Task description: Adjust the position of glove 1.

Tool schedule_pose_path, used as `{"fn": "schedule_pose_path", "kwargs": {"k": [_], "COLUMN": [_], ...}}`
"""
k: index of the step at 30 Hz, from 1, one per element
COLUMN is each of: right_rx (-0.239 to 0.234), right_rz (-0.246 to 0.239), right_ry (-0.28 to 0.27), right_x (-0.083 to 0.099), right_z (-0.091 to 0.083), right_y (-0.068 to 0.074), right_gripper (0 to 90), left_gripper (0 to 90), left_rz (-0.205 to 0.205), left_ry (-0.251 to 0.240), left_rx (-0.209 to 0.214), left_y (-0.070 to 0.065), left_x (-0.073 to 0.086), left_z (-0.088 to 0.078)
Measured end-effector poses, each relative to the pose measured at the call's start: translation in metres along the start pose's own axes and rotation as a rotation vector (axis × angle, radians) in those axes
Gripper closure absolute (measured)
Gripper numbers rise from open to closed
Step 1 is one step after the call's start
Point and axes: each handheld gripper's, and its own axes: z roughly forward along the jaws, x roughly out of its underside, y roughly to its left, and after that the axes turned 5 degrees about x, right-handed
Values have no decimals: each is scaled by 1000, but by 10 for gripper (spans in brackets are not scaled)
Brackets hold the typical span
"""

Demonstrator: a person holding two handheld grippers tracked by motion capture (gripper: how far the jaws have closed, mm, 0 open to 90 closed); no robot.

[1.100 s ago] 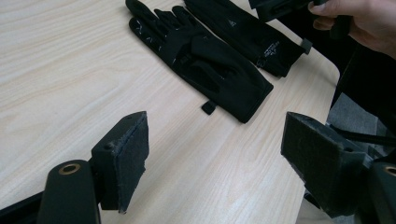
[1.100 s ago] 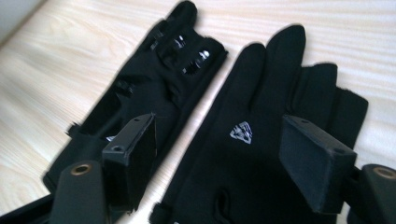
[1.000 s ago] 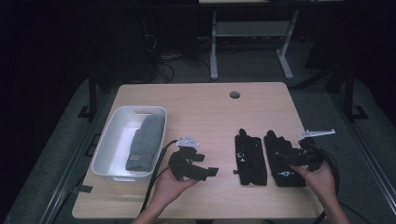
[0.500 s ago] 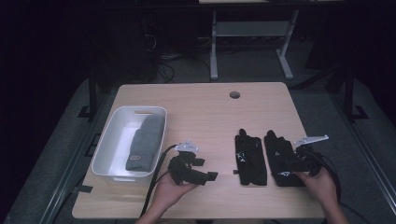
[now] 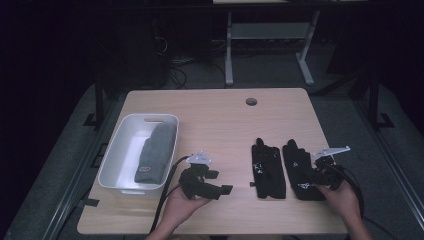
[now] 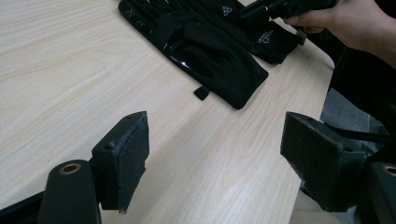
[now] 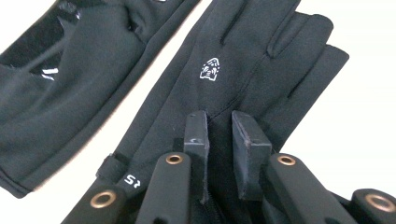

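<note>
Two black gloves lie side by side on the wooden table, one nearer the middle (image 5: 267, 170) and one nearer the right edge (image 5: 299, 167). My right gripper (image 5: 309, 176) rests on the cuff end of the right-hand glove (image 7: 252, 60). Its jaws have just been closing, and a raised fold of that glove's fabric is now pinched between the pads (image 7: 197, 133). The other glove (image 7: 70, 79) lies untouched beside it. My left gripper (image 5: 222, 189) hovers over bare table left of the gloves, jaws wide open (image 6: 215, 154) and holding nothing, facing the middle glove (image 6: 205, 46).
A white bin (image 5: 115, 155) stands at the table's left with a folded grey cloth item (image 5: 155, 152) inside. A round cable hole (image 5: 251, 101) sits near the far edge. Cables trail from both grippers toward the front edge.
My right gripper has settled onto the right-hand glove's cuff end and its jaws have closed on the fabric. The left gripper has stayed where it was, still open.
</note>
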Motion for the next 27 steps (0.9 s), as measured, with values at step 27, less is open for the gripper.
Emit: {"fn": "schedule_pose_path", "kwargs": {"k": [27], "right_rx": [-155], "right_rz": [75], "right_ry": [-129], "right_x": [-60], "right_z": [-25], "right_y": [39], "right_gripper": [779], "left_gripper": [235], "left_rz": [-7], "left_ry": [-14], "left_rx": [-4], "left_y": [4], "left_x": [-1], "left_z": [-6]}}
